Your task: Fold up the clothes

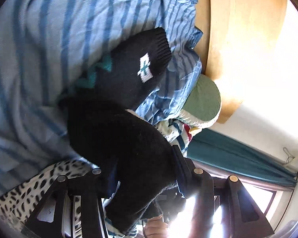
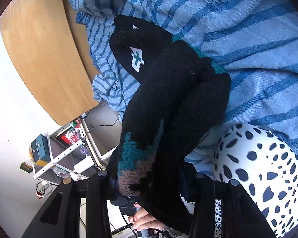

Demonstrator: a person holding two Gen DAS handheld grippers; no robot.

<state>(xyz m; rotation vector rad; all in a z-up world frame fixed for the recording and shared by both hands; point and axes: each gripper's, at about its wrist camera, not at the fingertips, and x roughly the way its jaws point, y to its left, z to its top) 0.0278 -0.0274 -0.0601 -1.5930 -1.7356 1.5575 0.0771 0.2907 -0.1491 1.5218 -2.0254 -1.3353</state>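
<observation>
A: Black knit sweater (image 1: 119,138) right up against the left gripper (image 1: 147,174), bunched between its jaws. Jaws look closed on the fabric.

B: Right side?

A: Same sweater (image 2: 168,103) runs into the right gripper (image 2: 149,178) too; teal and brown patterned part sits between those jaws. Clamped on it, as far as I can see. A hand (image 2: 143,221) shows under the gripper.

B: Where's the garment overall?

A: Lifted at the near end, both grippers holding it. The far end drapes down onto the bed, on the blue striped sheet (image 1: 49,39). One sleeve with a ribbed cuff (image 1: 161,43) and a white patch (image 1: 146,68) lies on the sheet near the wooden headboard (image 1: 238,39).

B: Folded or not?

A: Can't call it. Doubled over on itself and hanging in a thick roll; could be mid-fold or just picked up. Not lying flat.

B: Handling?

A: Thick, fuzzy knit. Soft, limp, probably fairly heavy for a garment, so it'll sag and stretch between grips. Not slippery, not fragile, but loose yarn could snag on the jaws.

B: Best hold?

A: Seams or ribbed edges, like the hem, cuff and shoulder line. Firmer there, less stretch. Mid-panel grips just bunch it.

B: Anything else nearby?

A: Spotted pillow (image 2: 268,168) just beside the sweater, green cushion (image 1: 204,99) by the headboard.
</observation>
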